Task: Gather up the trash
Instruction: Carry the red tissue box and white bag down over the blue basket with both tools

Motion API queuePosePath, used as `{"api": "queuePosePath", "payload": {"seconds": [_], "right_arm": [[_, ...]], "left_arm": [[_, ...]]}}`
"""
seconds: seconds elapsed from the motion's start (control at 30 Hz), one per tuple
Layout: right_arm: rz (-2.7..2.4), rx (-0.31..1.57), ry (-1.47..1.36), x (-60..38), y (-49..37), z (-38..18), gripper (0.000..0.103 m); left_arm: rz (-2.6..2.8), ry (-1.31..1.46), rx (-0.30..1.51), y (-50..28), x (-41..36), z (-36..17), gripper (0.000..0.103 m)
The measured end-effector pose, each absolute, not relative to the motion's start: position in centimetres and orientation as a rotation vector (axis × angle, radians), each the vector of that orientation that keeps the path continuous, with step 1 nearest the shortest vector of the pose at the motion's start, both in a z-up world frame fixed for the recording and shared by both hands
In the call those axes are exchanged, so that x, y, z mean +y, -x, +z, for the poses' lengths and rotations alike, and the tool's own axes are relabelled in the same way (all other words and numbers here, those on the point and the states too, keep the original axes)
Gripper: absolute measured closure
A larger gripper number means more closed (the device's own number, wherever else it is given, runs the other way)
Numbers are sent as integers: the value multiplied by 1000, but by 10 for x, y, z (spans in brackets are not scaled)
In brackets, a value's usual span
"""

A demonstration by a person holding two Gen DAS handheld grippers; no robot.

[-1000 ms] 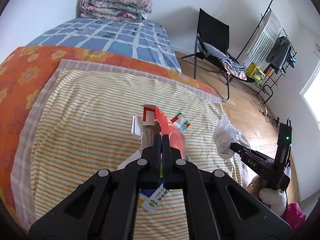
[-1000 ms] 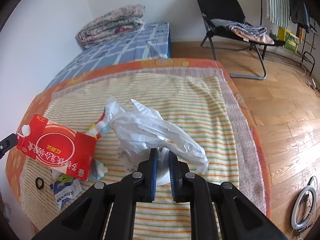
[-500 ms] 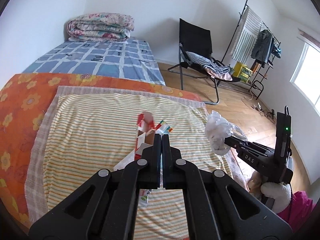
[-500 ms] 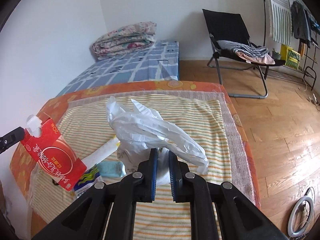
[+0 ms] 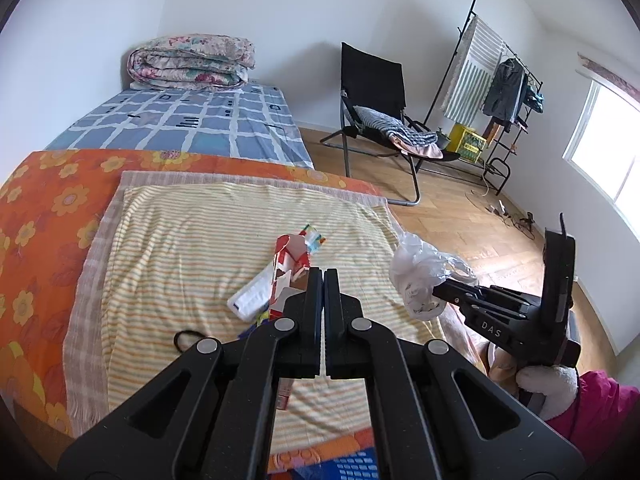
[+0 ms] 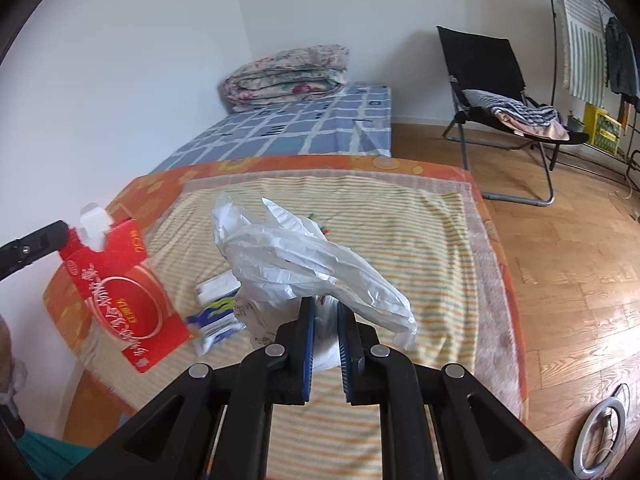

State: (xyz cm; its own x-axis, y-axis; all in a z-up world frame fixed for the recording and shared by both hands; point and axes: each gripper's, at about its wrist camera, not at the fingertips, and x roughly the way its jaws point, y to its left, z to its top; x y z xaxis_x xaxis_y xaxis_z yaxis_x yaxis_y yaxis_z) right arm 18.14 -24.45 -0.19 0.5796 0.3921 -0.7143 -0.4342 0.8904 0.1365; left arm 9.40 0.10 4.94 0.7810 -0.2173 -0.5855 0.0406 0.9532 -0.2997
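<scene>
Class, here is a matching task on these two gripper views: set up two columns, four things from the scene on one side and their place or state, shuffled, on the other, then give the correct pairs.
Things
1. red carton
2. white plastic bag
3. black hair tie
4. folded quilt

Place or state
A. lying on the striped towel
B. gripped by the right gripper
C. at the far end of the bed, by the wall
D. held in the air by the left gripper

Pairs: 1-D, 2-B, 3-A, 4-C
</scene>
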Motion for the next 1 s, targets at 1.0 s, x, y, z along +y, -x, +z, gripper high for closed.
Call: {"api": "queuePosePath", "payload": {"seconds": [1.0], "right_arm": [[665,840,182,-228,-24,-31,94]], "left_arm": [[-194,243,708,27,-16,23,103]]}}
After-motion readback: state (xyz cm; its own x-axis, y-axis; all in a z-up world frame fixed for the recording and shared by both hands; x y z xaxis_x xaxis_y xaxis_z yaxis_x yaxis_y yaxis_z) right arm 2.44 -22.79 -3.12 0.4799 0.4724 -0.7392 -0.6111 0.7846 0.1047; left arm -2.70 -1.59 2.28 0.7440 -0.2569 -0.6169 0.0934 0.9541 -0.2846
